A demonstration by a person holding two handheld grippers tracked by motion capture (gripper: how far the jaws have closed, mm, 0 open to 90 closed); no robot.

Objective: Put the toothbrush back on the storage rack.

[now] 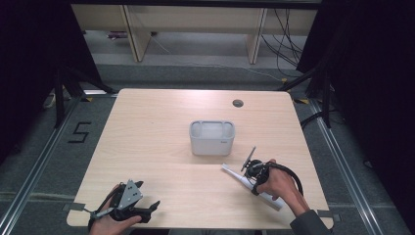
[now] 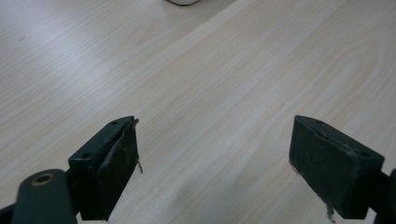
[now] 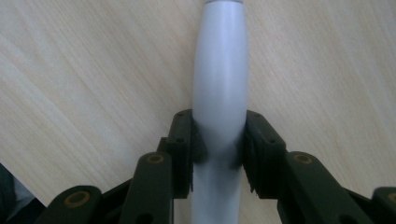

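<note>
The right gripper (image 3: pixel 219 144) clamps a long white stick (image 1: pixel 244 183) slanting toward the bin (image 1: pixel 212 138). The left gripper (image 2: pixel 215 158) gapes wide over the desk (image 1: pixel 156 147).

Light wooden surface (image 1: pixel 147 142) with a round cable hole (image 1: pixel 238 103) near its far edge, grey carpeted floor (image 1: pixel 44 161) marked "5" (image 1: pixel 80 132), pale wooden furniture legs (image 1: pixel 137 36) behind, dark curtains (image 1: pixel 377 73) at both sides

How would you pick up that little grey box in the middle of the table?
Probably from above, squeezing the grey box across its shorter front-to-back width. It stands upright with nothing beside it, so both of those long walls are free. Its top looks open, so one wall's rim might also do. The left tool is open over bare table, free to go; the right tool is shut on a white handle.
</note>
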